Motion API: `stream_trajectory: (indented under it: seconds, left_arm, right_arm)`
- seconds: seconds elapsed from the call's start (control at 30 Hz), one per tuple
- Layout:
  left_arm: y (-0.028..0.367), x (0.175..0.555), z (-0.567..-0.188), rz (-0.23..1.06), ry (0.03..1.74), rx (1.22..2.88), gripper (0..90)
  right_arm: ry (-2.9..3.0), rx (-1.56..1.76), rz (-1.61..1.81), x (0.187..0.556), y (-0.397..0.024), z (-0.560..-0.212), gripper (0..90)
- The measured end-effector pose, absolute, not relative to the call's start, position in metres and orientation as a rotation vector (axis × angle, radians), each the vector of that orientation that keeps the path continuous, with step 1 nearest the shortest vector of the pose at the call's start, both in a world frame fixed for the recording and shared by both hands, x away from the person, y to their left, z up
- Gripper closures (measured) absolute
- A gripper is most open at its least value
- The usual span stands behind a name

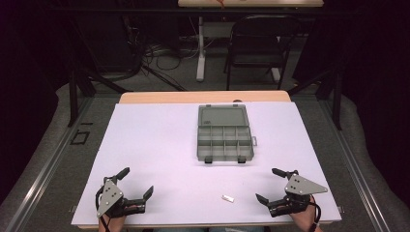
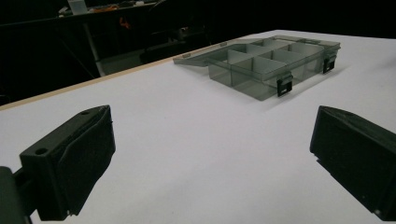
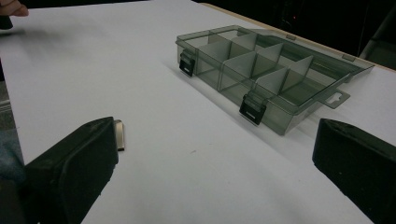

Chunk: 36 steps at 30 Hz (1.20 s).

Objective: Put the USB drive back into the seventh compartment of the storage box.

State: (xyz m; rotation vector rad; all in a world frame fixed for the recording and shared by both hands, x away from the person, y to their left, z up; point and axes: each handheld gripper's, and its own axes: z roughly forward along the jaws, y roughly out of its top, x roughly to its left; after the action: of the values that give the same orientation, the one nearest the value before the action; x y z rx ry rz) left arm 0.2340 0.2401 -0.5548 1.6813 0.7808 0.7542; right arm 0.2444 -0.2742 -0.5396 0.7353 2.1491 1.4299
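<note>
From the high view, the left gripper (image 1: 136, 181) and right gripper (image 1: 267, 184) rest near the table's (image 1: 159, 140) front edge, jaws spread wide on nothing. The small metal piece (image 1: 227, 198) lies between them, nearer the right. Each gripper view shows bare white surface before the open compartment box (image 2: 266, 65).

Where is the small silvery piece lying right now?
In the high view the small silvery piece lies flat on the white table near its front edge, just left of the open right gripper and well in front of the open compartment box.
</note>
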Motion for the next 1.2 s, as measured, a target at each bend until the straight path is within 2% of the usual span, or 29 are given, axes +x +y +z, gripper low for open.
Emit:
stream_trajectory:
  seconds: [1.2]
  left_arm:
    - [0.241, 0.233, -0.554, 0.768, 0.783, 1.677, 0.2]
  right_arm:
    - [2.302, 0.833, 1.364, 0.252, -0.229, -0.543, 0.0]
